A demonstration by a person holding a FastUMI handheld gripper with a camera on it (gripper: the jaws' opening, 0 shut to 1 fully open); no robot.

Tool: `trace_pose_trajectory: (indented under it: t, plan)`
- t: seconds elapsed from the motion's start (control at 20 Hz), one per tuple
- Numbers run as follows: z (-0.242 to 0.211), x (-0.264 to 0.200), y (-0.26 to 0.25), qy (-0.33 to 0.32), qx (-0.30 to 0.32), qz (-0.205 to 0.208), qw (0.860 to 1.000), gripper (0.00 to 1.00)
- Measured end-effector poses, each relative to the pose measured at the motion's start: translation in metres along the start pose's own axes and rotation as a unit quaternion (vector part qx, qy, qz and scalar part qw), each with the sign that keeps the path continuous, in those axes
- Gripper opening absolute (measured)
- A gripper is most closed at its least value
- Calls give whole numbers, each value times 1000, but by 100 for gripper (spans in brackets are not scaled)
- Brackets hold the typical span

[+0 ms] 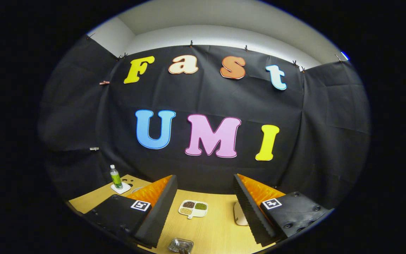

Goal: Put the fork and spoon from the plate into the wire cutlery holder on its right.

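Observation:
My gripper is held high over a light wooden table, tilted up toward the booth's wall. Its two fingers stand wide apart and hold nothing. A white rounded thing, perhaps the rim of a plate, peeks out from behind the inner side of the right finger; most of it is hidden. Between the fingers, on the table, lies a small white divided dish holding brown, green and pale grains.
A green bottle stands on a white coaster at the table's far left, beyond the left finger. A small clear glass dish sits close below the gripper. Black cloth walls close the table in behind and at both sides.

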State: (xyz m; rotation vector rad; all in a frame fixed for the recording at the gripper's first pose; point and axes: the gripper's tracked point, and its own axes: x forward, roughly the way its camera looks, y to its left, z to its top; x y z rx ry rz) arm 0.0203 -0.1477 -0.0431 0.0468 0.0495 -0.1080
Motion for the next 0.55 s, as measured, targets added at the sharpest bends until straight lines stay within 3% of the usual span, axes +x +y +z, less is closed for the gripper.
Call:
trace_pose_trajectory:
  t: [0.55]
  plan:
    - [4, 13, 35, -29, -19, 67, 997, 98]
